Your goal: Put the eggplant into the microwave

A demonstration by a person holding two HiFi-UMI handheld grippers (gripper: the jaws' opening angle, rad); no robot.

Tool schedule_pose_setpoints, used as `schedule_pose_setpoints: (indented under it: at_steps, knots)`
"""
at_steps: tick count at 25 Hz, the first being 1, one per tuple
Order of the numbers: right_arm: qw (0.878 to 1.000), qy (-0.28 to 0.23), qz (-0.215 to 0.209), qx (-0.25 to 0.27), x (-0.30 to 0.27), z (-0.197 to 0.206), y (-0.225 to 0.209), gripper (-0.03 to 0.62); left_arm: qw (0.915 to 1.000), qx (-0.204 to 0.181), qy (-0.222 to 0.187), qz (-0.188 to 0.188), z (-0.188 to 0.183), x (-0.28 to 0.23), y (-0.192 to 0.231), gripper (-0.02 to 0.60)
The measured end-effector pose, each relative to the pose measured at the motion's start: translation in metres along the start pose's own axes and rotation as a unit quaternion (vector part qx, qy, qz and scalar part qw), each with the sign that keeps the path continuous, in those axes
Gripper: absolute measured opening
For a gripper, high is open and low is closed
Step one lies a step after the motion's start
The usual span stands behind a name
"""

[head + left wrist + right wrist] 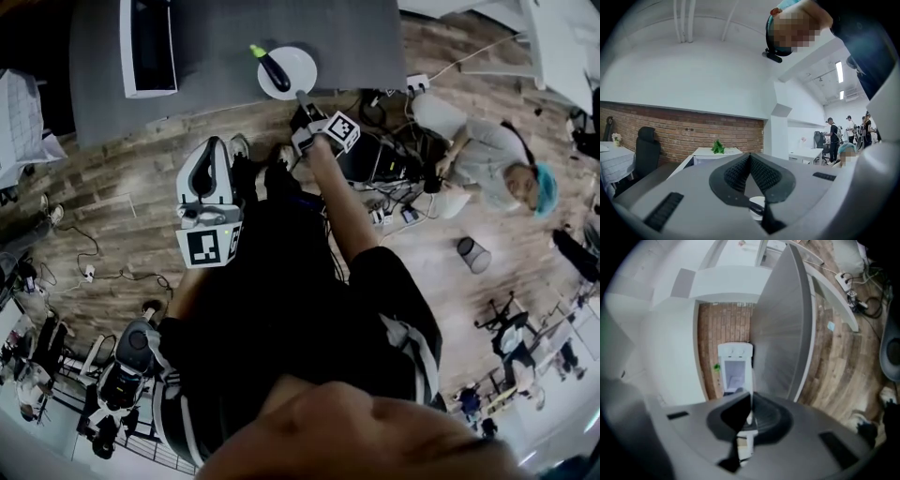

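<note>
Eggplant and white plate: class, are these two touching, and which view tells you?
Touching. The head view shows the eggplant lying flat on the white plate, its dark body inside the rim, on the gray table.

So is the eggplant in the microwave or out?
Out. The eggplant lies on the white plate on the grey table, apart from the microwave further left.

The microwave (148, 52) is cut off by the head view's top edge, while motion blur in the right gripper view leaves its interior and the small green item (716, 366) beside it unidentifiable.
</note>
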State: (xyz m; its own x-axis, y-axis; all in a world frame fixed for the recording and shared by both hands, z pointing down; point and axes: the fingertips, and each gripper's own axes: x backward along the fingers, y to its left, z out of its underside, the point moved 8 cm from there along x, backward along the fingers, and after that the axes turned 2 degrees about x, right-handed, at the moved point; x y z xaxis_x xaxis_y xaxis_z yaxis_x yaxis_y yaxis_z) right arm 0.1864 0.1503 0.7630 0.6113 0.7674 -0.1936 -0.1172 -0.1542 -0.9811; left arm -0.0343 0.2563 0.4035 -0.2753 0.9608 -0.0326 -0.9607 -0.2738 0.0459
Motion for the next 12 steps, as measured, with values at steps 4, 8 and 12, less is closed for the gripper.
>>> schedule_pose_setpoints:
  at_steps: [4,8,12]
  knots:
    - [1.000,0.011,0.001,-0.001,-0.006,0.006,0.015,0.037,1.0000,0.000,0.000,-0.008,0.000,0.000,0.009,0.034]
    - [1.000,0.015,-0.003,0.003,-0.012,0.009,0.029,0.037,0.9999,0.004,-0.010,-0.008,-0.001,-0.007,0.017,0.034]
    - [1.000,0.016,-0.008,-0.001,-0.013,0.012,0.042,0.037,0.9998,0.008,-0.018,-0.006,-0.004,-0.013,0.022,0.034]
